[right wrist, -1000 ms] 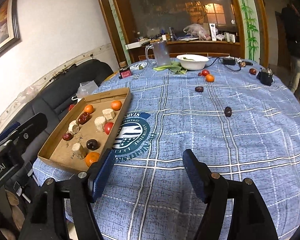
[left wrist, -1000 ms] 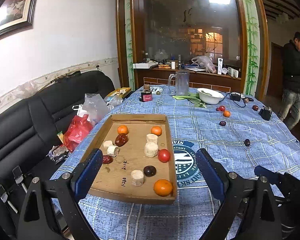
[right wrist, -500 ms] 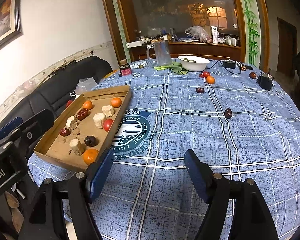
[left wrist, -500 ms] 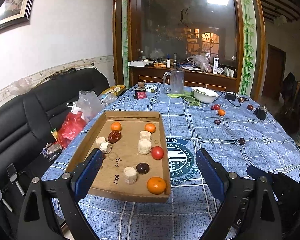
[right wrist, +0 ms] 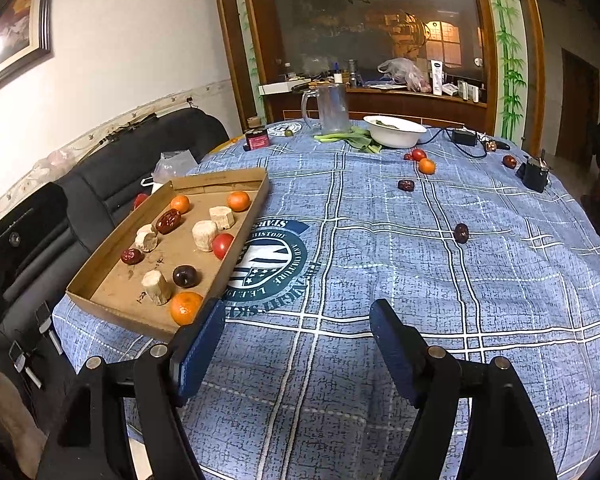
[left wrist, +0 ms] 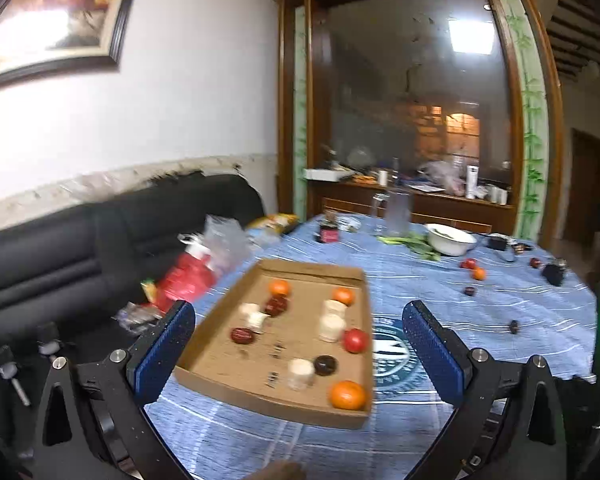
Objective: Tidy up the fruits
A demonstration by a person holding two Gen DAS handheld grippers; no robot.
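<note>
Right wrist view has the right gripper (right wrist: 298, 344) nearest, its blue-padded jaws spread wide with nothing between them, poised over the blue plaid tablecloth (right wrist: 380, 380). Just beyond its left pad sits the cardboard tray (right wrist: 112, 308) at the table's left edge, holding three tangerines — the closest one (right wrist: 186, 308) in the near corner — plus a dark plum (right wrist: 185, 275), a cherry tomato (right wrist: 222, 245), red dates and several pale cut chunks. Past the tray, well apart from it, this view alone shows sharply the loose fruit out on the cloth: a date (right wrist: 461, 233), another date (right wrist: 406, 185), then a tangerine (right wrist: 426, 166) touching a small tomato (right wrist: 418, 155) near the white bowl (right wrist: 394, 131) and the glass pitcher (right wrist: 332, 107). Left wrist view, blurred throughout, has the left gripper (left wrist: 296, 344) likewise gaping and empty, framing the same tray (left wrist: 260, 398) head-on; here the near tangerine (left wrist: 348, 395) and the plum (left wrist: 325, 365) lie in the right near corner. Only this view shows the red plastic bag (left wrist: 186, 282) on the black sofa (left wrist: 60, 248) beside the table, and more of the framed picture (left wrist: 56, 20) on the wall.
</note>
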